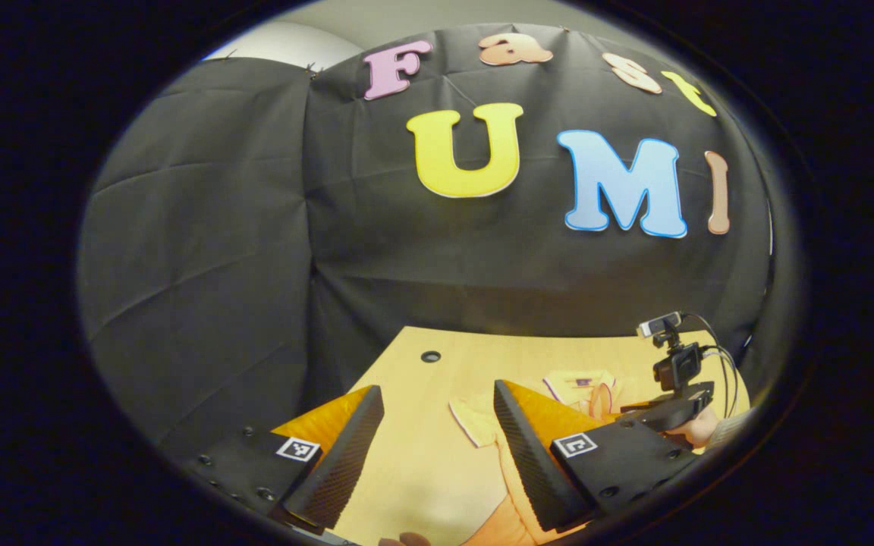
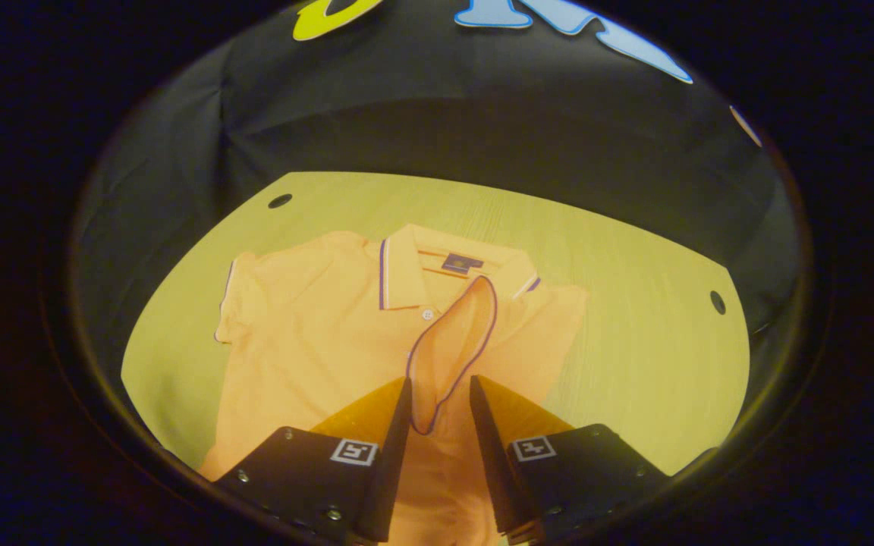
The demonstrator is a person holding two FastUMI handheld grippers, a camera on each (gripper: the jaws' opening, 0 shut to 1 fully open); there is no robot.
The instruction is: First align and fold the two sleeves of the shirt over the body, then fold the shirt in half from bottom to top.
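Wooden table point(image 2: 634, 318); shirt point(image 2: 308, 341) hem cut off; right hand-held gripper point(image 2: 441, 409) pinching sleeve point(image 2: 452, 341); left hand-held gripper point(image 1: 437, 425) wide, empty

Left hand-held gripper point(image 1: 437, 447) agape

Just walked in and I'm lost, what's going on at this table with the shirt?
A person is folding a yellow-orange polo shirt with a purple-striped collar, which lies flat on a light wooden table, using two handheld grippers. The right gripper has one short sleeve with purple trim lifted between its jaws and carried over the shirt's body. The left gripper hovers open over the table beside the shirt's other sleeve, holding nothing. The bottom-to-top fold is not yet done.
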